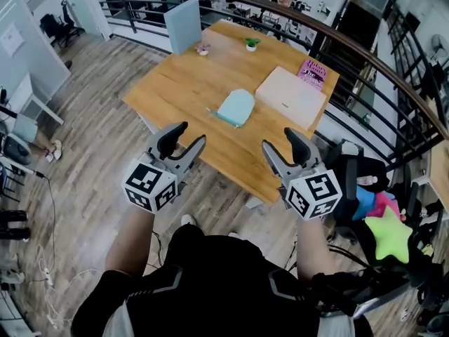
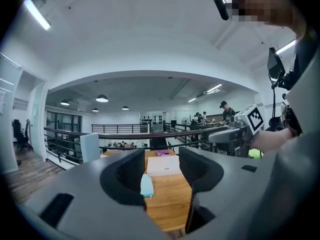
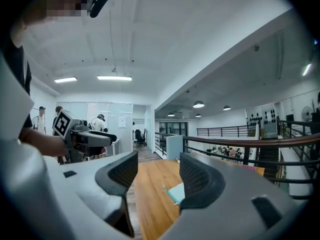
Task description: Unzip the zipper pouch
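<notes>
Now left gripper (image 1: 188, 136) and right gripper (image 1: 280, 140) hover side by side over wood floor (image 1: 91, 146), short of desk (image 1: 184, 83) edge. Both jaws released, empty. Light-blue zipper pouch (image 1: 236, 107) lies flat mid-desk, well apart from both grippers, near white box (image 1: 291, 95).

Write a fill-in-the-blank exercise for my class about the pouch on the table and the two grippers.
1. The zipper pouch on the wooden table is light ____ in colour.
2. The jaws of the left gripper and the right gripper both stand ____.
3. ____ gripper touches the pouch.
4. The book beyond the flat beige box is ____.
Missing words: blue; open; Neither; pink.
</notes>
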Tool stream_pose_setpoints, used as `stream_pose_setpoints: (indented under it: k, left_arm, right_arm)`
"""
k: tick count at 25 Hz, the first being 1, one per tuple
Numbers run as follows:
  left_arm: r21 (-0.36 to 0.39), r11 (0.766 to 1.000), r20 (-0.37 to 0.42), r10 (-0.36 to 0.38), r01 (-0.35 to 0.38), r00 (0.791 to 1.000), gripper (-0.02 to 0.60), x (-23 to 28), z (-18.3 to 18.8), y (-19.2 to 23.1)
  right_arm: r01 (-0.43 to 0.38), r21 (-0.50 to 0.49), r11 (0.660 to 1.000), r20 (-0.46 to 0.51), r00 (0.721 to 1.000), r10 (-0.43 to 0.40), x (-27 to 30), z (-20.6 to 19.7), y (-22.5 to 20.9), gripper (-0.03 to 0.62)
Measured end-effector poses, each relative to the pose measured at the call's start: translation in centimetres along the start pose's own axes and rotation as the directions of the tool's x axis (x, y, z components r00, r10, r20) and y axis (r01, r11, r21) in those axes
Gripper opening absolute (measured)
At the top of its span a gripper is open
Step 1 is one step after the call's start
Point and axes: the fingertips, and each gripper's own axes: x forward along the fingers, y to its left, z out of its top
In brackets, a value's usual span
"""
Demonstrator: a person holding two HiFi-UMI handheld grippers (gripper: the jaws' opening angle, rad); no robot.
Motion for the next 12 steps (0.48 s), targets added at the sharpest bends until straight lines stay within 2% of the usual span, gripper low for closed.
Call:
stream_pose_setpoints:
  k: [5, 12]
  left_arm:
    - [-0.009, 0.998, 0.013, -0.064, 0.064, 0.998, 0.229, 2.3, -0.4, 3.5]
    - [-0.008, 0.989, 0.051, -0.145, 0.146, 0.988, 0.229, 4.4, -0.1, 11.7]
  right_arm:
    - [0.052, 0.003, 0.999, -0.022, 0.998, -0.052, 3.5, -0.4, -1.2, 0.268]
    - [0.148, 0.0, 0.989, -0.036, 0.988, -0.147, 10.0, 0.8, -1.1, 0.268]
